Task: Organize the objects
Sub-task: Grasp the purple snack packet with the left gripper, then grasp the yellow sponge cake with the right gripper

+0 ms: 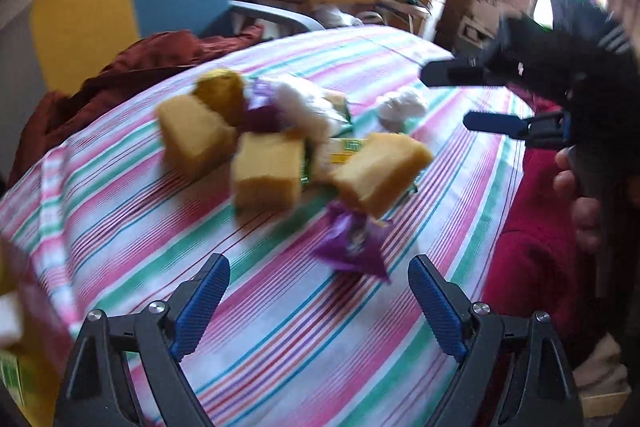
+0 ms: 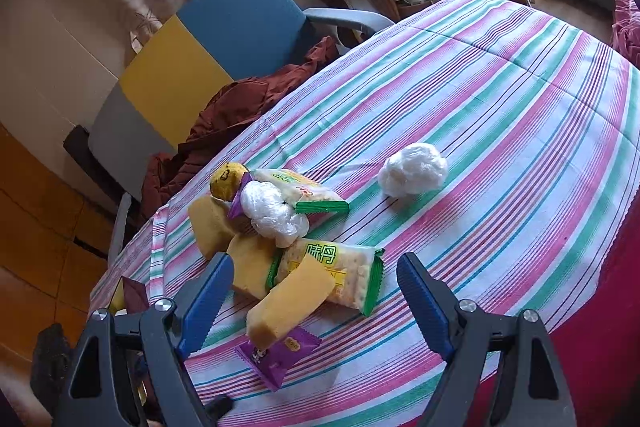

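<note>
A: Where do the things lie, and what are your hands doing?

B: You have a loose heap on the striped cloth [image 2: 500,115]: three yellow sponge blocks [image 2: 292,301], two green-edged cracker packets [image 2: 340,269], a purple sachet [image 2: 280,351] at the near edge, a crumpled clear bag [image 2: 274,213] on top and a small yellow toy [image 2: 228,179] at the back. A white plastic ball [image 2: 414,169] sits well apart from the heap. Your right gripper [image 2: 316,301] hangs above the near sponge with its jaws wide apart and nothing between them. Your left gripper [image 1: 320,307] is also spread and empty, its view blurred.

A: How will they handle?

B: I judge everything light. The sponges will squash, so pinch one across its short sides, near the middle. The packets look slick and the crackers inside brittle: take them by a sealed green end, gently. The plastic ball should crumple under the pads, so close slowly.
</note>
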Action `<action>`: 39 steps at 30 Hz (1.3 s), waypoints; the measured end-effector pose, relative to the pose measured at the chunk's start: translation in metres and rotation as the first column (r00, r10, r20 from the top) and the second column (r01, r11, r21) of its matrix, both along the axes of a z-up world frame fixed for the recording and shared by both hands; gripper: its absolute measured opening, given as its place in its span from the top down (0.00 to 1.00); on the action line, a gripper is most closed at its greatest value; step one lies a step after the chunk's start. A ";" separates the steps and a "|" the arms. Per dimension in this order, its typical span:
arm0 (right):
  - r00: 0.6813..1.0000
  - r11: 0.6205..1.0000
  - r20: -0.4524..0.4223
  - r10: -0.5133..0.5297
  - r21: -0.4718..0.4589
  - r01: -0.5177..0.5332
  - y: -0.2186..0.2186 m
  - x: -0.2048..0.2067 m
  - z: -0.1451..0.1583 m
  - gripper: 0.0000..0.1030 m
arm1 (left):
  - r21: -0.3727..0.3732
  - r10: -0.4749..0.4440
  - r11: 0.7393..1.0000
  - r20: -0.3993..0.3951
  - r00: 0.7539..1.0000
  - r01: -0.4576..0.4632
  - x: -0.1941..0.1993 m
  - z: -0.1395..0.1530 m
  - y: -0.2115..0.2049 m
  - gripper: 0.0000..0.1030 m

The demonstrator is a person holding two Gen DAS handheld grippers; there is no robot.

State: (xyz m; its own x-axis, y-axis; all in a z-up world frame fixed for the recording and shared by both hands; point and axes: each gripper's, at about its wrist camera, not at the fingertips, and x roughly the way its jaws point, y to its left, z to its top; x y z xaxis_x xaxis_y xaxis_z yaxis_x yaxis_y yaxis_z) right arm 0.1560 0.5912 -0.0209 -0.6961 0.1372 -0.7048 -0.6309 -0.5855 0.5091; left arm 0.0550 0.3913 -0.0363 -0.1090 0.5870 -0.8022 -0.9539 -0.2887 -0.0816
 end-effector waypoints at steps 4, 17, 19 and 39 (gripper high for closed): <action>1.000 1.000 0.005 0.008 -0.003 -0.008 -0.001 -0.002 -0.001 0.17 | -0.024 -0.036 0.999 -0.002 0.999 0.036 0.003 -0.013 0.026 0.12; 0.989 0.998 0.133 0.057 -0.041 -0.052 0.000 -0.019 -0.013 0.17 | -0.045 0.016 0.999 0.077 0.997 -0.013 -0.011 -0.039 0.009 0.56; 0.982 0.996 0.170 0.086 -0.020 -0.084 -0.006 -0.026 -0.013 0.17 | -0.040 0.037 0.999 0.064 0.997 -0.034 -0.008 -0.038 -0.009 0.56; 0.841 0.959 0.496 0.217 0.054 -0.279 -0.044 -0.064 -0.041 0.44 | 0.017 0.165 0.986 0.108 0.980 -0.168 -0.007 -0.025 -0.078 0.56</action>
State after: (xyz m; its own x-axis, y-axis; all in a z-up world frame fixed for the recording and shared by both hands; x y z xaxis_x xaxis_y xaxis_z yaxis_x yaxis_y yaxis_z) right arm 0.0923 0.5471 -0.0619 -0.2970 0.1103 -0.9485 -0.6028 -0.7920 0.0967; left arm 0.0475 0.3138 -0.0613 -0.1223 0.5884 -0.7992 -0.8782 -0.4394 -0.1891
